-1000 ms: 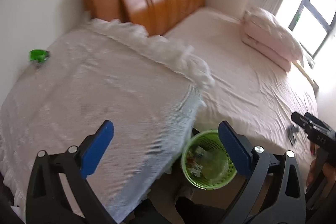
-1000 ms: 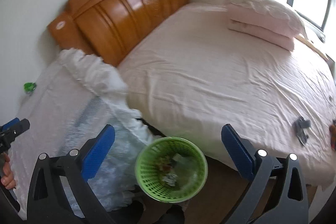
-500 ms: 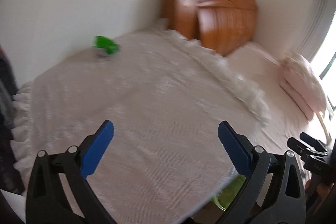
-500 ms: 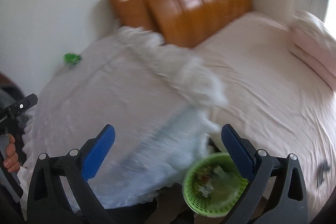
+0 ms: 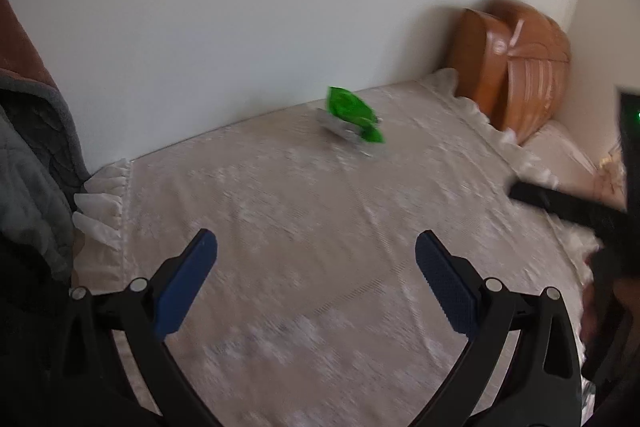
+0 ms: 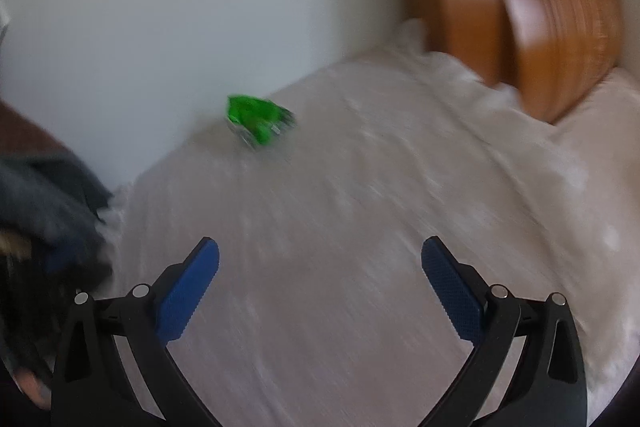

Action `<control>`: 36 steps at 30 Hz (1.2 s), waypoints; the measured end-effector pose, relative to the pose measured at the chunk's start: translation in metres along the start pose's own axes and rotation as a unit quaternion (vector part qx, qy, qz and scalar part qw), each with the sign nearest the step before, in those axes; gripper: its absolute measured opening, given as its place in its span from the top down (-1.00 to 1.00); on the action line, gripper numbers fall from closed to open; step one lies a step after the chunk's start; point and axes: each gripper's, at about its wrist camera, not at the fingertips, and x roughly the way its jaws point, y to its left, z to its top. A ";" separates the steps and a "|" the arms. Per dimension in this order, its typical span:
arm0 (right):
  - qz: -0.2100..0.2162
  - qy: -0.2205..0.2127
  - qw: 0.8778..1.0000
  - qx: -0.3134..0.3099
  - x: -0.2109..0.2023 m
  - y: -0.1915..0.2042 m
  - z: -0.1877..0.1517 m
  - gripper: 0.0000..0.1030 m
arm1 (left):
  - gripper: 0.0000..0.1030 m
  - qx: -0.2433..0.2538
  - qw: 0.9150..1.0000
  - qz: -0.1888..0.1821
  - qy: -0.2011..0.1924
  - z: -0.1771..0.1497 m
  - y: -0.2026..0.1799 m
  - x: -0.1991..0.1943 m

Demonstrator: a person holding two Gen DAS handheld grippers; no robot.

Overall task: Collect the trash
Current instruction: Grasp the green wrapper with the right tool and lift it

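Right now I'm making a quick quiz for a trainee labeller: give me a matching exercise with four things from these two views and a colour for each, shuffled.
Things:
1. wrapper lying on the cloth near the wall
2. headboard
3. pads of the left tongs
4. lace cloth covering the surface

Colours:
A. blue
B. white
C. bright green
D. orange-brown wood

Pairs: 1-C, 2-D, 3-A, 4-B
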 end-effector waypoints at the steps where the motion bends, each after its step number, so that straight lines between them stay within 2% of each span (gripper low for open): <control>1: 0.005 0.006 1.000 0.004 0.018 0.007 0.013 -0.93 | -0.85 -0.003 1.000 0.001 0.002 0.002 0.003 0.003; 4: 0.014 0.029 0.999 0.006 0.072 0.024 0.044 -0.60 | -0.85 -0.015 1.000 -0.002 0.006 0.011 0.018 0.018; 7: 0.011 0.051 0.999 0.010 0.107 0.026 0.059 -0.25 | -0.85 -0.020 1.000 -0.006 0.010 0.017 0.027 0.029; 8: 0.008 0.057 0.998 0.011 0.114 0.025 0.061 -0.10 | -0.85 -0.019 1.000 -0.006 0.010 0.019 0.029 0.032; 11: 0.008 0.070 0.998 0.005 0.131 0.023 0.067 0.12 | -0.85 -0.020 1.000 -0.007 0.011 0.021 0.035 0.040; 19: 0.022 0.082 0.996 -0.026 0.146 0.025 0.076 0.14 | -0.85 -0.050 0.998 -0.031 0.025 0.022 0.041 0.059; 26: 0.033 0.074 0.996 -0.047 0.143 0.043 0.090 0.14 | -0.85 -0.058 0.998 -0.030 0.028 0.021 0.045 0.063; 28: 0.035 0.080 0.995 -0.042 0.151 0.044 0.092 0.13 | -0.85 -0.062 0.997 -0.031 0.028 0.021 0.047 0.064; 32: 0.066 0.097 0.993 -0.012 0.167 0.044 0.097 0.13 | -0.85 -0.064 0.997 -0.034 0.031 0.021 0.048 0.064; 36: 0.068 0.108 0.992 -0.005 0.181 0.050 0.101 0.09 | -0.85 -0.065 0.997 -0.034 0.033 0.021 0.050 0.066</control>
